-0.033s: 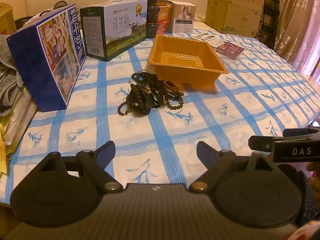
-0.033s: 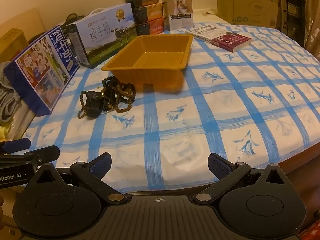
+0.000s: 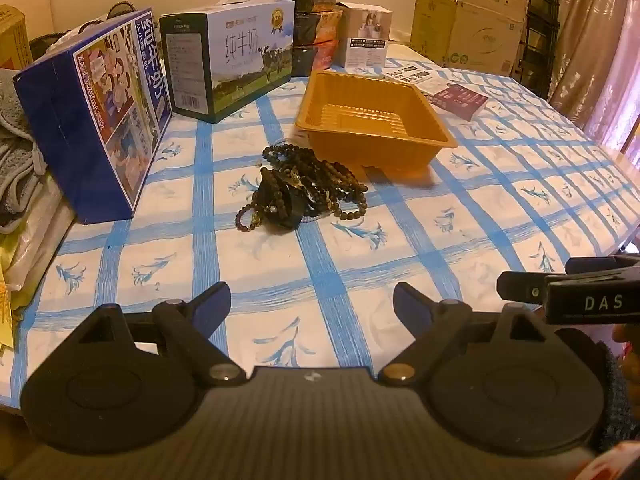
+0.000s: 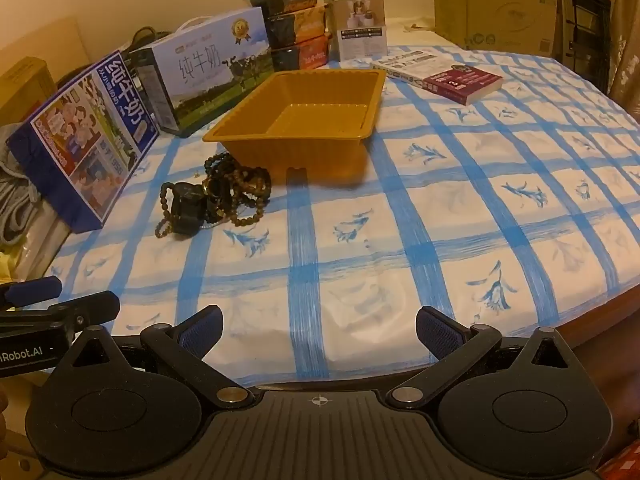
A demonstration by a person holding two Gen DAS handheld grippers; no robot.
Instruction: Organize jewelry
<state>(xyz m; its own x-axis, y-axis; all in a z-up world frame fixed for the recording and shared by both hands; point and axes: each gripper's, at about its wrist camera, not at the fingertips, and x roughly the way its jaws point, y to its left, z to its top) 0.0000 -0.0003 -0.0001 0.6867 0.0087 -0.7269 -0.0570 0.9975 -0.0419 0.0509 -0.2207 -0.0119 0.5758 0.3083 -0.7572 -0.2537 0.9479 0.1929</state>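
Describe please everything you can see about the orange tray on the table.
The orange tray is a shallow rectangular container of thin, glossy plastic, with a flat rolled rim, finely ribbed sloping walls and a ridged floor. It sits upright and empty on the blue-checked tablecloth, its corners rounded. The pile of beaded bracelets lies just in front of its near left corner; whether they touch, I cannot tell. No claw reaches it.

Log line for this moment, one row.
left gripper open, empty | right gripper open, empty | bead pile on tablecloth beside tray | tray empty
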